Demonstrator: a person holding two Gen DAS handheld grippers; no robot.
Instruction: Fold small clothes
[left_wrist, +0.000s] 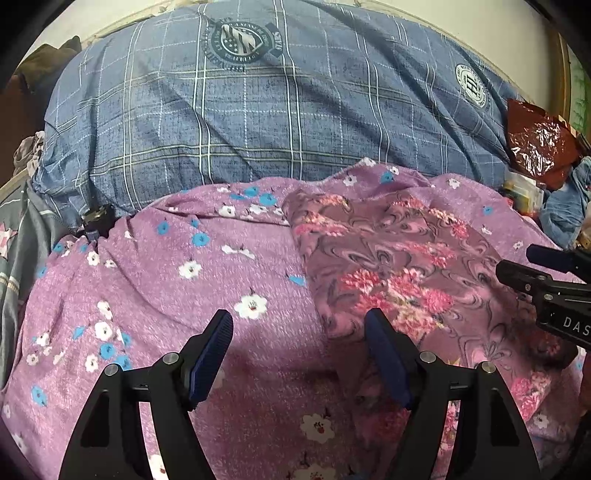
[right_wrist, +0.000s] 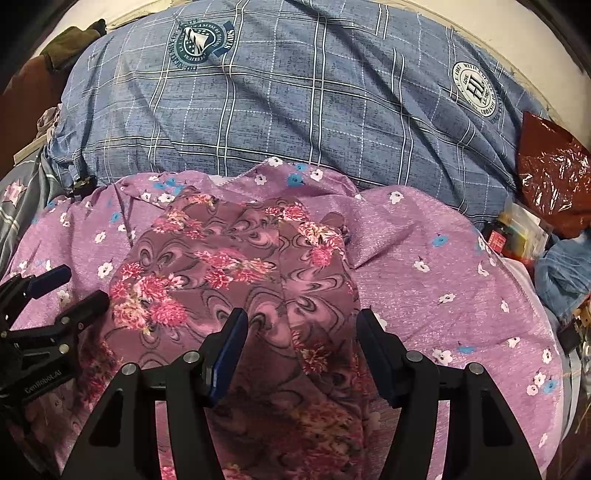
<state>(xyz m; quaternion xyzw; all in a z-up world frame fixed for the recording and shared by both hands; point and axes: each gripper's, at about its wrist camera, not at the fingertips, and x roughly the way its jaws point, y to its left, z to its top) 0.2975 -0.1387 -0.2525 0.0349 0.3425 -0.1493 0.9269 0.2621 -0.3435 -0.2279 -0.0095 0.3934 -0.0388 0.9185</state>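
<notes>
The small garment (right_wrist: 236, 266), a mauve piece printed with pink flowers and dark swirls, lies crumpled on a purple flowered sheet (right_wrist: 424, 258) that covers the bed, toward the bed's near edge and just short of the blue plaid pillow (right_wrist: 295, 92) at the far side. It looks not yet folded: 1 ridge runs down its middle and its far edge is bunched. The right hand-held gripper (right_wrist: 299, 350) hovers over the garment's near part with its jaws spread wide and nothing between them. The left hand-held gripper (left_wrist: 299, 354) is also wide and empty, straddling the garment's left edge where it meets the sheet. To do this step well, each gripper should probably pinch only the garment's edge, not the sheet beneath, then pull it flat before folding. A red foil bag (right_wrist: 554, 177) sits at the bed's far right corner.
</notes>
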